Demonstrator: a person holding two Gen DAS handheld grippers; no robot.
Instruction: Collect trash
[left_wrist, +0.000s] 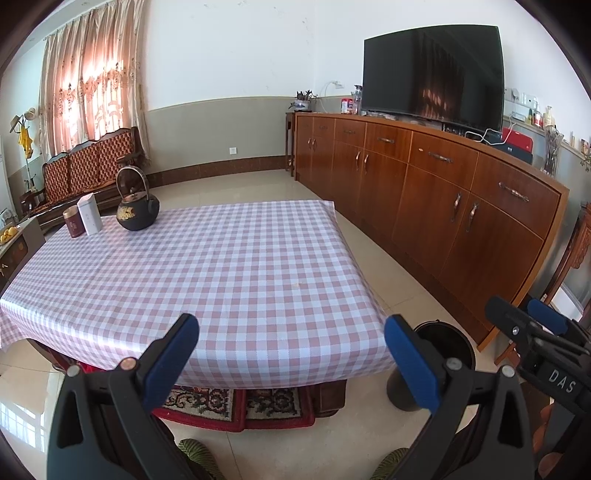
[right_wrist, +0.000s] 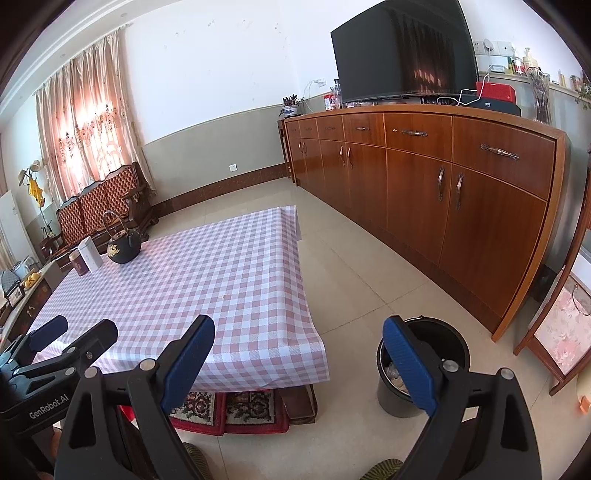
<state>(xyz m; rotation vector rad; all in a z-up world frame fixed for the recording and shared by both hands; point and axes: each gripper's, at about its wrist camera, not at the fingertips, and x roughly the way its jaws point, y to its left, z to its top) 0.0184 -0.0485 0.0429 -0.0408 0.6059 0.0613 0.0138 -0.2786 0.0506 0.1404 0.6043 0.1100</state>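
Observation:
A black trash bin (right_wrist: 424, 363) stands on the floor right of the checked table (right_wrist: 207, 273); crumpled trash lies inside it. It also shows in the left wrist view (left_wrist: 448, 356), partly hidden by a finger. My left gripper (left_wrist: 291, 354) is open and empty over the table's near edge. My right gripper (right_wrist: 299, 360) is open and empty, held between the table's corner and the bin. Each gripper shows in the other's view, the right one (left_wrist: 532, 317) and the left one (right_wrist: 74, 328). A tiny crumb (right_wrist: 223, 296) lies on the cloth.
A black teapot (left_wrist: 137, 210), a white box (left_wrist: 89, 214) and a dark red tin (left_wrist: 74, 222) stand at the table's far left. A long wooden sideboard (right_wrist: 424, 184) with a TV (right_wrist: 404, 51) runs along the right. A patterned rug (right_wrist: 229, 410) lies under the table.

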